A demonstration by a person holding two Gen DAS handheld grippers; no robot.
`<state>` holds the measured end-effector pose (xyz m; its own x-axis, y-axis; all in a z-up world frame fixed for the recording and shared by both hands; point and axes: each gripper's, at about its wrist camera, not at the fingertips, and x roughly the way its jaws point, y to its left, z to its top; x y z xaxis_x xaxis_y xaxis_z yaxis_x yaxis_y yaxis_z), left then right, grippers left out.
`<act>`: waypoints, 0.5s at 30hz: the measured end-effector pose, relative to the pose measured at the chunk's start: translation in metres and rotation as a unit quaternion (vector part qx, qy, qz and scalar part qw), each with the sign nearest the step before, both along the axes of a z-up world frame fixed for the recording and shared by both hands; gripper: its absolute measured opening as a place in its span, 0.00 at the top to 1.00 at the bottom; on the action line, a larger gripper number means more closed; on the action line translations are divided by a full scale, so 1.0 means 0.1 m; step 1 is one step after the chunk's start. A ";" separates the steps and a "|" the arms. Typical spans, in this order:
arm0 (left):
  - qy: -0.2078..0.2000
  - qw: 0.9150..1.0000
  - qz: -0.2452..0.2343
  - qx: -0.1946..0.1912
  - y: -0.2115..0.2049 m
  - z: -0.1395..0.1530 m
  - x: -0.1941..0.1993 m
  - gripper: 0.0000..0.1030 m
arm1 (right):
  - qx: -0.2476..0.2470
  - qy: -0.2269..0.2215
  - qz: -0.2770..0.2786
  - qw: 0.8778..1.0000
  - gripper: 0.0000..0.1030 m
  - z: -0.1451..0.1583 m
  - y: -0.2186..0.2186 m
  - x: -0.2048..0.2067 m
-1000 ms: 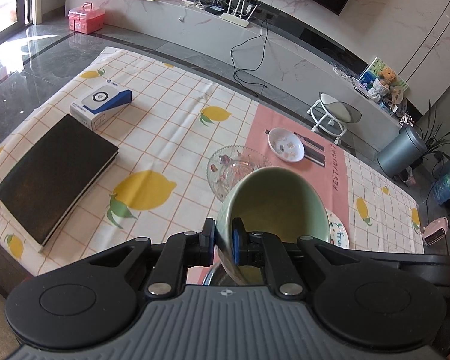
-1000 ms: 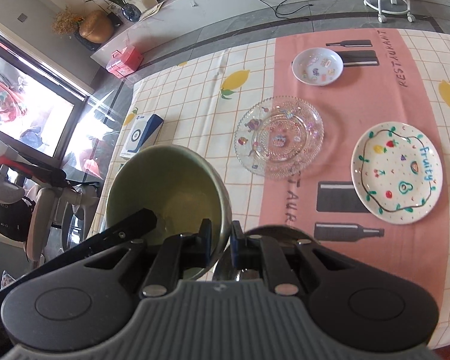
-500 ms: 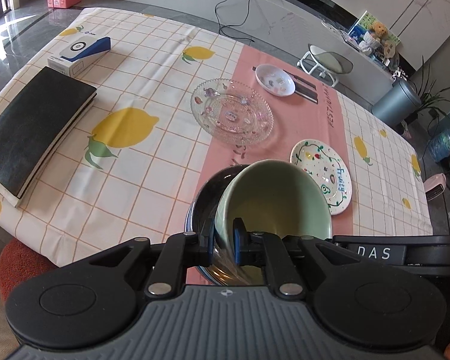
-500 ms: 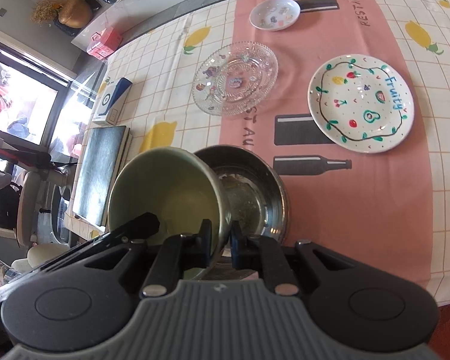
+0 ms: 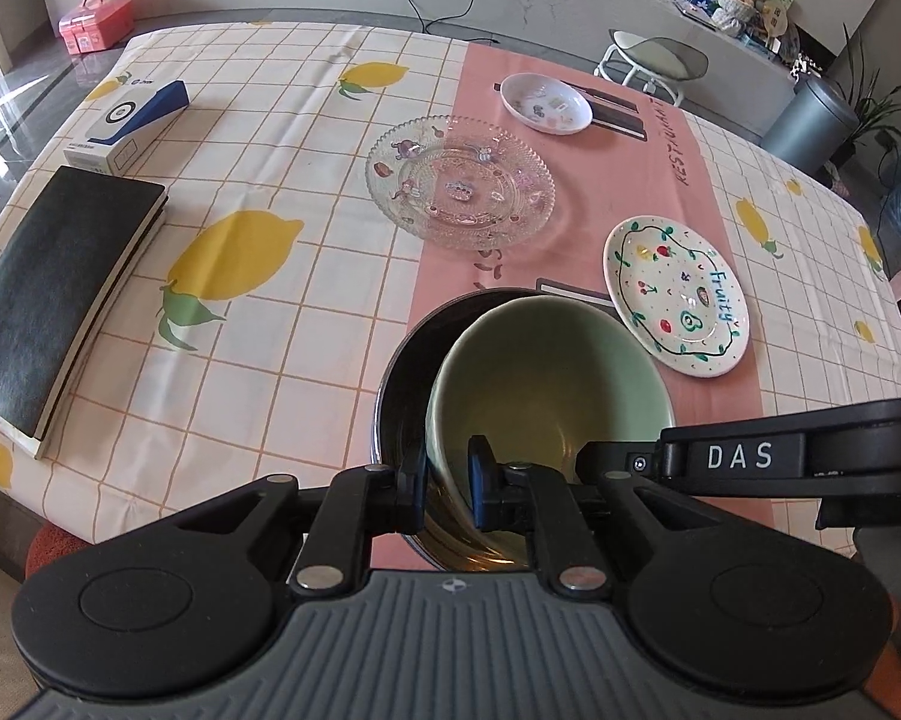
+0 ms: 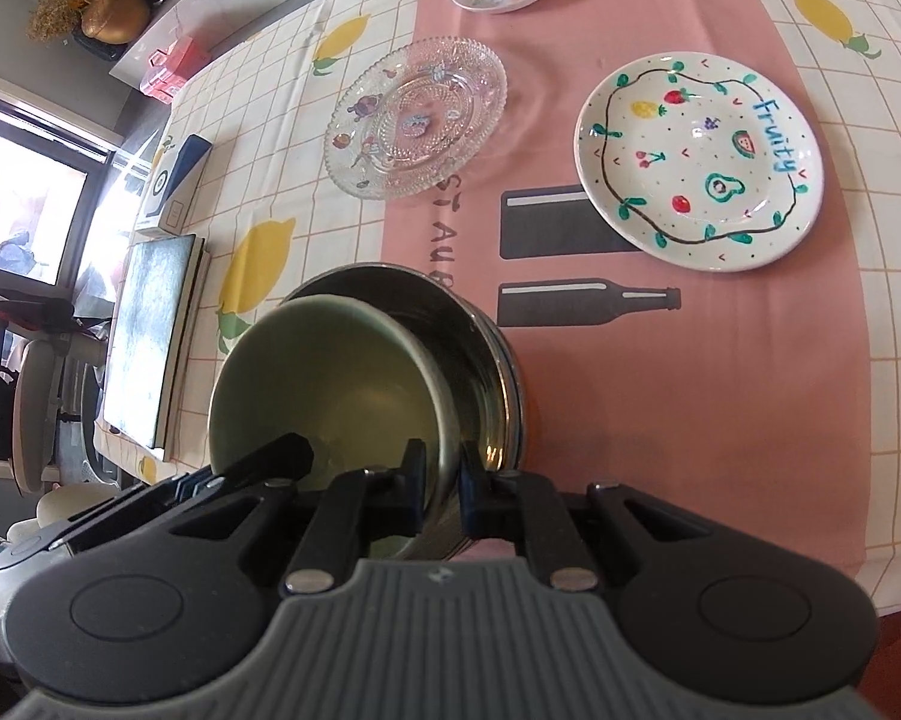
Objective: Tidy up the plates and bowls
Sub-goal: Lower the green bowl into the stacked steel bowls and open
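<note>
Gleaming steel bowl [image 6: 486, 372] interior plain only from right wrist view.

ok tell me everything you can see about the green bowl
The green bowl is pale green, glossy like glazed ceramic, and empty. It tilts inside the larger metal bowl on the pink runner. The left gripper and right gripper each pinch its rim wall, one finger inside and one outside.

Bare cloth [image 5: 306, 360] left of metal bowl [image 5: 402, 372] — passable; painted plate [image 5: 678, 294] crowds right, glass plate [image 5: 459, 183] beyond.
</note>
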<state>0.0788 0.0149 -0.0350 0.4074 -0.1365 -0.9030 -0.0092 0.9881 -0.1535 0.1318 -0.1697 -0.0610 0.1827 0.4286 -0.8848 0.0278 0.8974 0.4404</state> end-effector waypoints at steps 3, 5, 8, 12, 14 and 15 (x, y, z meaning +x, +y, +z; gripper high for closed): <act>0.001 1.000 -0.002 0.005 0.00 0.00 0.02 0.85 | -0.011 -0.006 0.003 1.000 0.92 0.01 0.03 0.04; 0.006 1.000 0.000 0.000 0.02 0.01 0.04 0.81 | -0.026 -0.014 0.009 1.000 0.92 0.02 0.07 0.05; 0.011 1.000 0.004 -0.014 0.07 0.02 0.06 0.80 | -0.045 -0.022 0.016 0.999 0.92 0.02 0.12 0.09; 0.009 1.000 0.007 -0.018 0.10 0.08 0.08 0.80 | -0.055 -0.021 0.023 0.998 0.93 0.01 0.15 0.12; 0.005 1.000 0.008 -0.020 0.12 0.10 0.08 0.79 | -0.060 -0.022 0.026 0.998 0.93 0.01 0.17 0.13; 0.004 1.000 0.008 -0.022 0.13 0.12 0.08 0.79 | -0.063 -0.022 0.027 0.997 0.93 0.00 0.19 0.14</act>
<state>0.0871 0.0279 -0.0233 0.4025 -0.1686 -0.8997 -0.0268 0.9803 -0.1957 0.1455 -0.1511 -0.0606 0.2018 0.3251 -0.9239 -0.0394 0.9452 0.3240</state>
